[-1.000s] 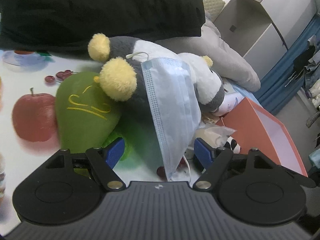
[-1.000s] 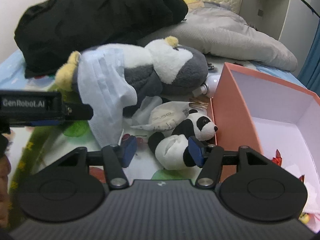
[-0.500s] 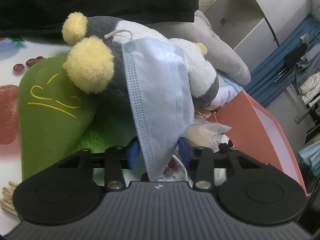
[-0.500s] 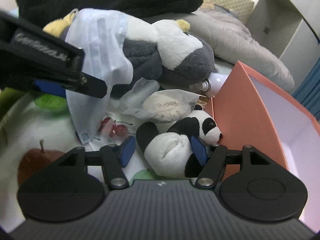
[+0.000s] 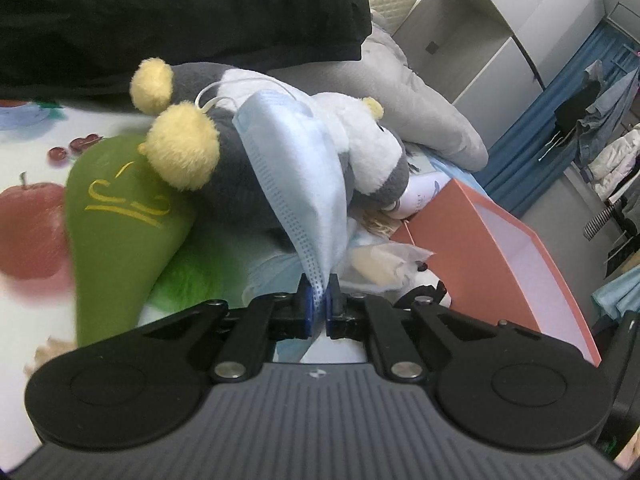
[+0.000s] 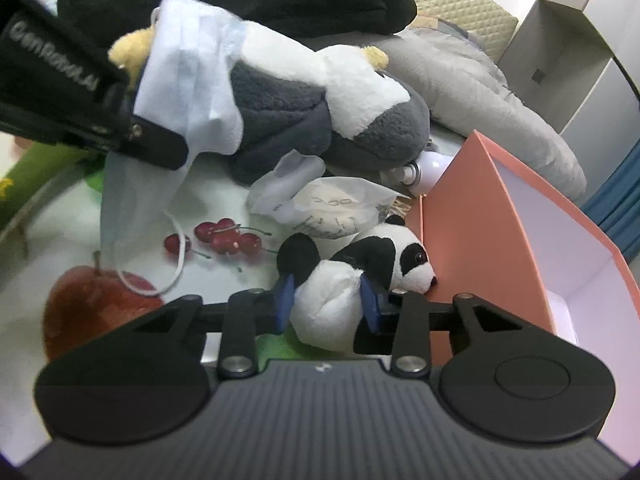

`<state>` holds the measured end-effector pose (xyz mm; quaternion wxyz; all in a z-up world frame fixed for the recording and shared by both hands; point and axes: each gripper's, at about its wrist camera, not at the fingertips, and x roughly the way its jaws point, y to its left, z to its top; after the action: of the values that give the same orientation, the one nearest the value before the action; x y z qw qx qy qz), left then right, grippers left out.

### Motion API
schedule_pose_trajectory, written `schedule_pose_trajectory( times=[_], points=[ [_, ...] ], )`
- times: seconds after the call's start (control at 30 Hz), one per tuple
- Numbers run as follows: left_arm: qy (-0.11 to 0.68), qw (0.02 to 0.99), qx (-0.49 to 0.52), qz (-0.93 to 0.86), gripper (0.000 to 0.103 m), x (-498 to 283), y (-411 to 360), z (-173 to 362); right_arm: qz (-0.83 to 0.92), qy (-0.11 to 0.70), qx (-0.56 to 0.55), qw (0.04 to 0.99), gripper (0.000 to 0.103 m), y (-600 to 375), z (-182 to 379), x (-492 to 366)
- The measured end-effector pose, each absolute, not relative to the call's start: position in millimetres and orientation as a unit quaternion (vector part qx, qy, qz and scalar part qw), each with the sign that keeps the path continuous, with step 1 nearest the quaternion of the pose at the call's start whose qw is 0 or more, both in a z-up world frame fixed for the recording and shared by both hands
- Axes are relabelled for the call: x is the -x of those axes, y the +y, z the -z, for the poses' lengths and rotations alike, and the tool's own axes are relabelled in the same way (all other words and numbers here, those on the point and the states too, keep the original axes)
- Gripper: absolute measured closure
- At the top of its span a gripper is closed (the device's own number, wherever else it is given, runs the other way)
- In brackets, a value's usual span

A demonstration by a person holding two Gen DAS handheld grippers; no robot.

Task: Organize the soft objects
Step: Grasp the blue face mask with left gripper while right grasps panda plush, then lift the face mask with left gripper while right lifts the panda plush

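A light blue face mask (image 5: 296, 168) hangs over a grey and white plush with yellow ears (image 5: 240, 192). My left gripper (image 5: 318, 304) is shut on the mask's lower corner. In the right wrist view the mask (image 6: 188, 80) hangs from the left gripper's black fingers (image 6: 152, 140). A small panda plush (image 6: 360, 264) lies against the orange box (image 6: 480, 216). My right gripper (image 6: 326, 304) is closing, and its blue pads touch both sides of the panda's white body.
A green plush (image 5: 120, 232) lies left of the grey plush. A clear packet (image 6: 332, 208) and a white bottle (image 6: 432, 160) sit behind the panda. Black clothing (image 5: 160, 20) and a grey padded garment (image 5: 400, 104) fill the back. The cloth (image 6: 60, 240) has fruit prints.
The left jaws went from wide apart to shut on the mask's lower corner. The right gripper moved in on the panda, and its jaws narrowed onto the white body.
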<state>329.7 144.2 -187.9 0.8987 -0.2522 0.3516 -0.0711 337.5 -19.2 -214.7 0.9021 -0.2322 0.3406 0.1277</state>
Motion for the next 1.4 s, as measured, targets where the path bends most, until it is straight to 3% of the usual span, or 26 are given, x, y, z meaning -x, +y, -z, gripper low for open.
schedule_pose_trajectory(
  times=[0.67,0.87,1.13,1.2,1.27,1.33,1.4],
  points=[
    [0.392,0.868,0.299,0.063,0.096,-199,116,182,-0.197,0.323,0.219,0.899,0.064,-49,177,-217],
    [0.417,0.845,0.331,0.05,0.096,-164,107,193,-0.212,0.337,0.21,0.893,0.064,-60,181,-185],
    [0.446,0.844,0.299,0.006,0.095,-157,104,204,-0.214,0.359,0.18,0.891,0.061,-76,195,-171],
    [0.45,0.84,0.304,-0.002,0.089,-159,107,204,-0.214,0.367,0.159,0.891,0.06,-82,197,-173],
    [0.454,0.841,0.293,-0.01,0.065,-159,108,200,-0.212,0.37,0.133,0.895,0.059,-89,196,-175],
    [0.456,0.845,0.279,-0.015,0.05,-160,107,196,-0.21,0.375,0.112,0.896,0.058,-93,197,-178],
    [0.458,0.848,0.266,-0.015,0.042,-158,105,192,-0.208,0.375,0.096,0.898,0.057,-96,197,-179]
  ],
)
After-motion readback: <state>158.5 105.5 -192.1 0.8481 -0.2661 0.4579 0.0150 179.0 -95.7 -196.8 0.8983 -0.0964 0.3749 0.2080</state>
